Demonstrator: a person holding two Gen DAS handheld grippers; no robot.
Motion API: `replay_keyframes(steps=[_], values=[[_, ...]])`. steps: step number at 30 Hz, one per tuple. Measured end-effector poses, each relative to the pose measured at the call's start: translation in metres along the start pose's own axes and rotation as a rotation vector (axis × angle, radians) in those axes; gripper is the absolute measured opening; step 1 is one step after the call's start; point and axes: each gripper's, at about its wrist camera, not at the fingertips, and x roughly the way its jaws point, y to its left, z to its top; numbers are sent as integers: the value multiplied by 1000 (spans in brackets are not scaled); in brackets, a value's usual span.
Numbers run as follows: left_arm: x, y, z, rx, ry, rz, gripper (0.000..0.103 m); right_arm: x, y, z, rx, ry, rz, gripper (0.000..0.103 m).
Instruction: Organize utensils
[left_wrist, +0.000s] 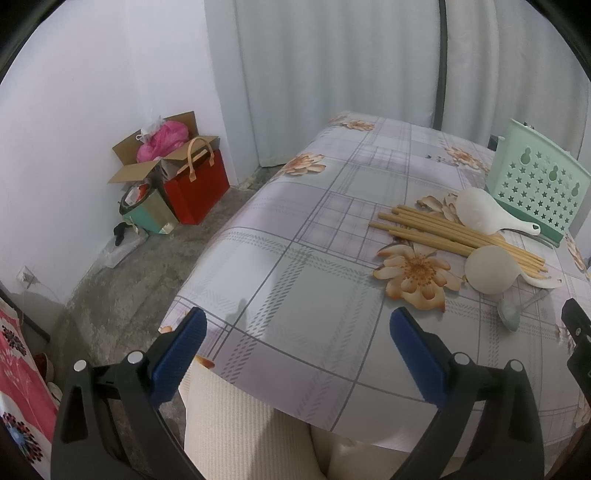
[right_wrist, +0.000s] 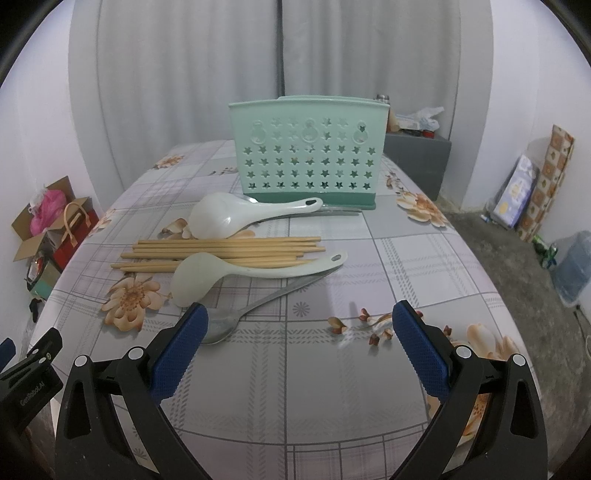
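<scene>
Centrally on the floral plaid counter (right_wrist: 406, 258) lay smooth bamboo chopsticks (right_wrist: 229, 251), two glossy white plastic ladles (right_wrist: 221, 218) and a steel spoon (right_wrist: 236, 317), before the mint star-pierced utensil holder (right_wrist: 306, 155). Both the left hand-held gripper (left_wrist: 295, 332) and right hand-held gripper (right_wrist: 299, 328) gaped wide, blue textured pads empty.

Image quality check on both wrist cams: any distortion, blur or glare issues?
Left wrist: strong fisheye bowing of the table, dark vignette corners, soft light, faint shadows of the fingers. Right wrist: same bowing, utensil holder and chopsticks sharp, slight smear on the tablecloth's bud print near the right gripper; no harsh glare.
</scene>
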Motion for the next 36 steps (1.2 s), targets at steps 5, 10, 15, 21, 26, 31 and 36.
replay_keyframes(steps=[5, 10, 15, 21, 26, 31, 36], values=[[0, 0, 0, -1, 0, -3, 97, 0, 0, 1, 0, 0, -1, 95], [0, 1, 0, 0, 1, -3, 97, -1, 0, 1, 0, -2, 0, 95], [0, 1, 0, -3, 1, -4, 97, -1, 0, 2, 4, -2, 2, 95], [0, 1, 0, -4, 2, -4, 97, -1, -1, 3, 5, -2, 2, 95], [1, 4, 1, -1, 3, -3, 97, -2, -2, 4, 6, -2, 3, 95], [1, 4, 1, -3, 4, -3, 97, -1, -1, 4, 7, -2, 3, 95], [1, 3, 1, -3, 4, -5, 97, 0, -2, 3, 8, -2, 4, 95]])
